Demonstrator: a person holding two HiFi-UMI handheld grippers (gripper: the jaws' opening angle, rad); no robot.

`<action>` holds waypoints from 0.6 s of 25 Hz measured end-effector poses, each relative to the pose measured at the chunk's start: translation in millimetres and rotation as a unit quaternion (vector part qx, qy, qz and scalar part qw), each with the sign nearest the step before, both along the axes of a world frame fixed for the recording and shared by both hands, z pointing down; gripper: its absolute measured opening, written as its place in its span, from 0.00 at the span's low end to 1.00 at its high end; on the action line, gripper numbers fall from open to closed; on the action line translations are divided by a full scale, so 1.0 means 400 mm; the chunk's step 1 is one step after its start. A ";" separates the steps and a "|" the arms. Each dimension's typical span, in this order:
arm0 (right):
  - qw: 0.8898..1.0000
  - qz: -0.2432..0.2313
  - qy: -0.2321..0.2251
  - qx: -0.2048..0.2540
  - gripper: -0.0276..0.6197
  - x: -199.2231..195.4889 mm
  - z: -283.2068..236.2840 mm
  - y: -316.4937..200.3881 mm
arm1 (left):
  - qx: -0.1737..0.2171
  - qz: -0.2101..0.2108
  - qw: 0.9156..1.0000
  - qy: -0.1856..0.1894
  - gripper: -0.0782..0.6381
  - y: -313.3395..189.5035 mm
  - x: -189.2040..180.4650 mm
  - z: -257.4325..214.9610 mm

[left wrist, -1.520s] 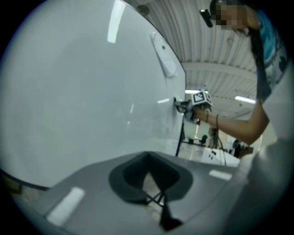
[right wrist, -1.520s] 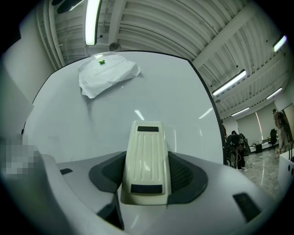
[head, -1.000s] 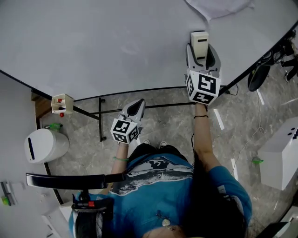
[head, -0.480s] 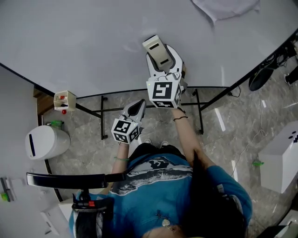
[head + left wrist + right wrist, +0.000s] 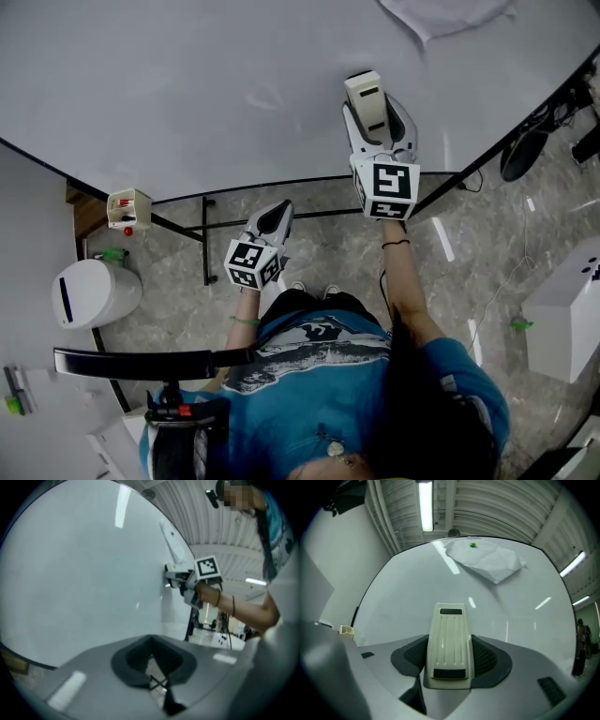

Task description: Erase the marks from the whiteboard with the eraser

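ok so the eraser (image 5: 365, 97) is clamped between the jaws of the right gripper (image 5: 378, 120), ribbed cream back facing out. From the left gripper view its front end looks to be right up against the whiteboard (image 5: 187, 94). In the right gripper view the eraser (image 5: 448, 644) runs lengthwise straight along the jaws, with the narrow end pointing up the board away from the right gripper (image 5: 450, 663). In the head view the long axis leans just a touch left, nose toward the top of the board. It sits low on the board, right of centre. The dark lower edge passes just under the gripper's marker cube, so there's barely any room downward. Up and to the left is a big stretch of bare board, with only a faint smudge (image 5: 262, 97) that I can hardly make out. Up top right a crumpled sheet of paper (image 5: 487, 562) is stuck on with a green dot (image 5: 473, 544), well apart from the eraser. A small beige box (image 5: 127, 208) hangs at the board's lower left edge, far off from the eraser. The left gripper (image 5: 272, 218) has its jaws together with nothing in them. It's held below the board's edge, over the marble floor (image 5: 319, 246) and near the black stand legs (image 5: 204, 239).
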State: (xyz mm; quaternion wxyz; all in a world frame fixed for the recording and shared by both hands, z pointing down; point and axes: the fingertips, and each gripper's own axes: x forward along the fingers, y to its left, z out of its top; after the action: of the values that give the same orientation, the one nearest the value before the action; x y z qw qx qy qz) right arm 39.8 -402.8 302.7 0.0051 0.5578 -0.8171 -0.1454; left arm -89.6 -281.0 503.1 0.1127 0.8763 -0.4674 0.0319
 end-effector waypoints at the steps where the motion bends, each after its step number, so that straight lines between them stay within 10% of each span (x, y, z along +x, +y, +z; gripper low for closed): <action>1: 1.000 0.015 -0.015 -0.005 0.45 0.056 -0.002 -0.008 | 0.000 0.004 1.000 0.000 0.11 0.000 0.006 -0.001; 15: 0.973 0.211 -0.088 -0.046 0.45 0.688 0.004 -0.060 | 0.000 0.030 1.000 -0.001 0.11 0.000 0.051 -0.005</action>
State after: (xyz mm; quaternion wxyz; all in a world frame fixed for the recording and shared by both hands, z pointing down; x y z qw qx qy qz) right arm 315.1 -426.8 304.2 -0.0108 0.7272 -0.6842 -0.0539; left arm -69.2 -281.2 501.2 0.1112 0.8900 -0.4408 0.0366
